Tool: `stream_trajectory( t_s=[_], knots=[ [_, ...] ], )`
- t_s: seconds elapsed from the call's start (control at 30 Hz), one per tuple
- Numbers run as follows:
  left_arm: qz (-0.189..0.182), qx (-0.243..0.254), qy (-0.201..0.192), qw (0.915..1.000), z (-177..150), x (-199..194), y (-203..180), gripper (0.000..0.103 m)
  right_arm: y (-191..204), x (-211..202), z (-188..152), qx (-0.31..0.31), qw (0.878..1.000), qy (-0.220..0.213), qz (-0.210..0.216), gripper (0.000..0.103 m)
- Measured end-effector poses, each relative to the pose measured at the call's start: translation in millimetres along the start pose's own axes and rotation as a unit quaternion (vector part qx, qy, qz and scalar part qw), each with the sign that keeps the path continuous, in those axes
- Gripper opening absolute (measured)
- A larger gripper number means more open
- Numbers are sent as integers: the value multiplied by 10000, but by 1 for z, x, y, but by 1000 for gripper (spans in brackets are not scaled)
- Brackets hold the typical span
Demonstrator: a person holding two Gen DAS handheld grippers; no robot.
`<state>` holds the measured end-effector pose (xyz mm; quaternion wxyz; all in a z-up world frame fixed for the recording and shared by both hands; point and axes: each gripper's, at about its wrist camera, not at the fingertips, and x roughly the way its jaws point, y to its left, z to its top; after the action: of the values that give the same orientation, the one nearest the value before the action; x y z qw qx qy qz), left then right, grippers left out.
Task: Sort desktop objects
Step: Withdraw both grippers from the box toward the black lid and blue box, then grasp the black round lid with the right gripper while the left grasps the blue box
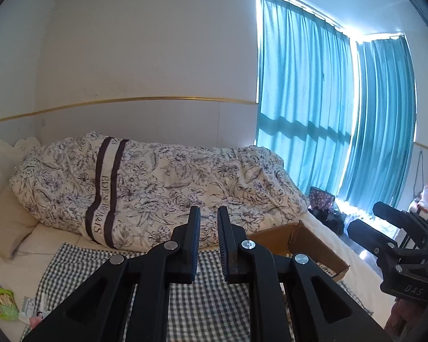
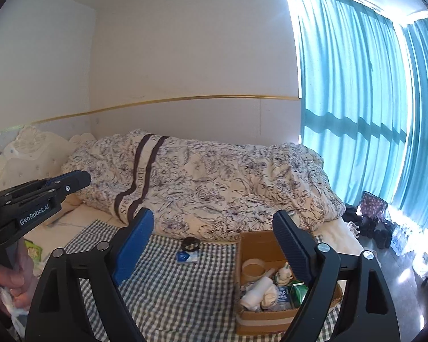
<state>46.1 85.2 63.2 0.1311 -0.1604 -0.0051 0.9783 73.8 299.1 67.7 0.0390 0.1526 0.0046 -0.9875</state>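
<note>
Both claws hold nothing: left claw (image 1: 209, 213) nearly closed, right claw (image 2: 214, 222) wide open above the cardboard box (image 2: 266, 317).

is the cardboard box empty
No, in the right wrist view the cardboard box holds a roll of tape, a small rabbit figure, a green carton and white bundled items.

1. Left gripper (image 1: 209, 219): black frame, dark blue ribbed pads.
2. Right gripper (image 2: 214, 228): black frame, brighter blue pads (image 2: 132, 245).
3. Cloth (image 2: 168, 285): dark-and-white gingham check.
4. Cardboard box (image 2: 259, 320): plain brown (pale tape band on front).
5. Duvet (image 1: 162, 182): cream, dark line-drawn floral print, two dark brown stripes with lettering between.
6. Curtains (image 1: 305, 91): teal, backlit.
7. Wall (image 1: 145, 57): white, thin gold band.
8. Packet (image 1: 7, 303): green, at left edge.
</note>
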Motion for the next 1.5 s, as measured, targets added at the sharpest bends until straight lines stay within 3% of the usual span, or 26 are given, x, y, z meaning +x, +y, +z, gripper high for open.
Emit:
stream_trajectory(
  t_s=[0.4,0.53,0.87,0.97,1.23,1.5],
  knots=[
    [124,-107,124,9998,-14,11,43,21,38,37,-8,-51,9994,262,223,87],
    [181,-133,207,9995,-20,25,58,33,47,61,-13,9,9990,339,298,87],
    [269,-63,717,9970,-39,92,85,35,62,140,-25,69,9960,777,439,87],
    [302,-48,789,9964,-48,112,91,48,60,166,-33,57,9944,966,428,87],
    [374,-112,1256,9913,-83,168,111,49,54,244,-63,113,9854,1646,419,87],
    [330,-94,1667,9854,-124,229,127,66,54,333,-97,204,9715,2299,542,87]
  ],
)
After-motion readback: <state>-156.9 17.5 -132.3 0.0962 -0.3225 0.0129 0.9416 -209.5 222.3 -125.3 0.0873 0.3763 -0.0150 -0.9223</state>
